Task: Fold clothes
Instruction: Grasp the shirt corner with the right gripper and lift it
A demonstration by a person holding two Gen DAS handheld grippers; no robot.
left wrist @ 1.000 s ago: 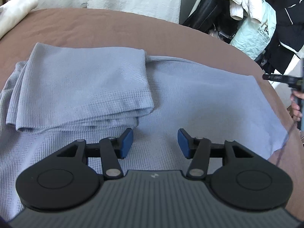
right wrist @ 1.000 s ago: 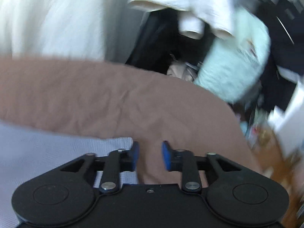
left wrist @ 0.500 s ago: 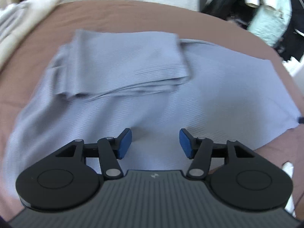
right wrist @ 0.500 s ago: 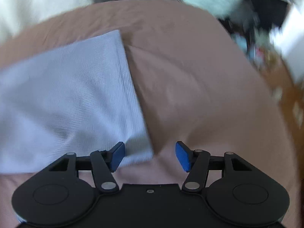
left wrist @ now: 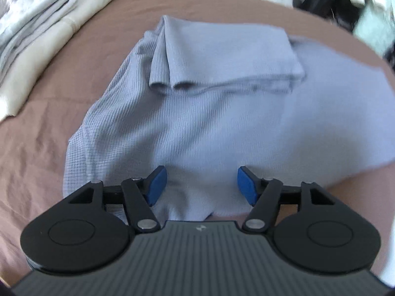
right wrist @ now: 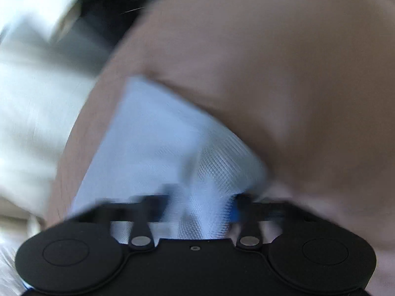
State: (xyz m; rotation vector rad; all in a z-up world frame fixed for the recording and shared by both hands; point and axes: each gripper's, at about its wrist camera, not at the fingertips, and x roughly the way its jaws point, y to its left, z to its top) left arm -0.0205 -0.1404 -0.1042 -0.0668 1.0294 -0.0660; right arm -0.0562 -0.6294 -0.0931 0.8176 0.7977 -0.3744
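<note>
A brown bed sheet [left wrist: 44, 128] carries the pale blue waffle-knit garment [left wrist: 197, 123], sleeves folded at 12 o'clock. The left gripper [left wrist: 200, 185] gapes wide over its hem, holding nothing. The right gripper [right wrist: 200, 204], blurred, seemingly straddles a raised fabric corner, fingers apart.

Pale blue waffle-knit garment [left wrist: 197, 123] lies spread flat, sleeves [left wrist: 222, 56] folded across its top at twelve o'clock.

Brown bed sheet [left wrist: 44, 148] under blue waffle garment [left wrist: 197, 123], cream linens [left wrist: 37, 56].
</note>
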